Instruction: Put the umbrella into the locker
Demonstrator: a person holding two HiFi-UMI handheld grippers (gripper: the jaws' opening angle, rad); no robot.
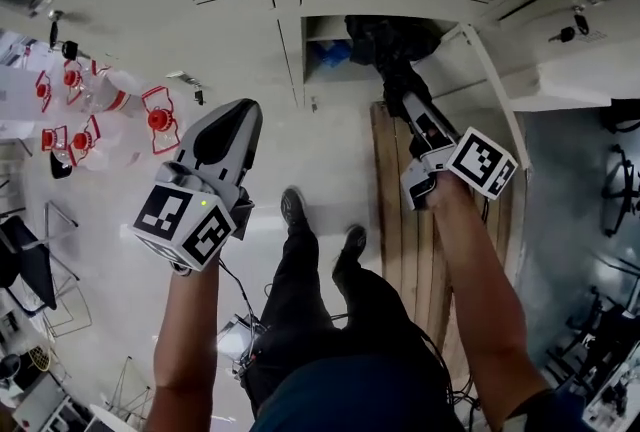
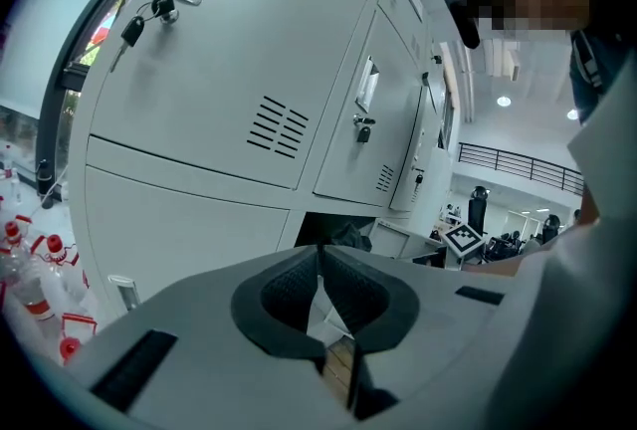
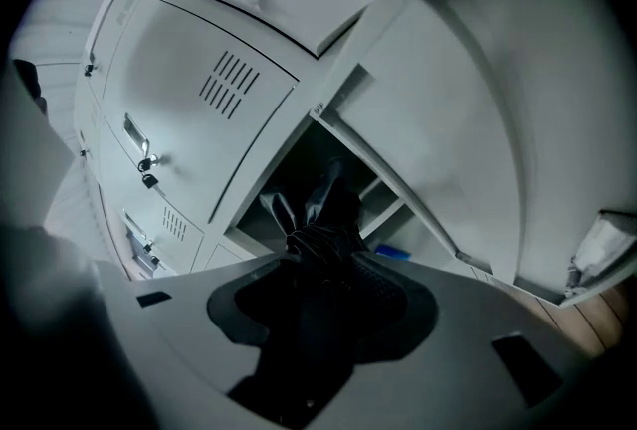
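Right claw (image 3: 320,279): pinches umbrella (image 3: 320,214), aims its long axis into locker (image 1: 318,30) just ahead; left claw (image 2: 320,254): pressed together, empty, farther from locker.

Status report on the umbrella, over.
Left gripper shut, empty. Right gripper shut on umbrella, tip at open locker. Blue item inside, not blocking.

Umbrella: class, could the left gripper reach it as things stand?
Probably yes. The umbrella sticks out of the open locker, held by the right gripper, and nothing stands between it and the left gripper.
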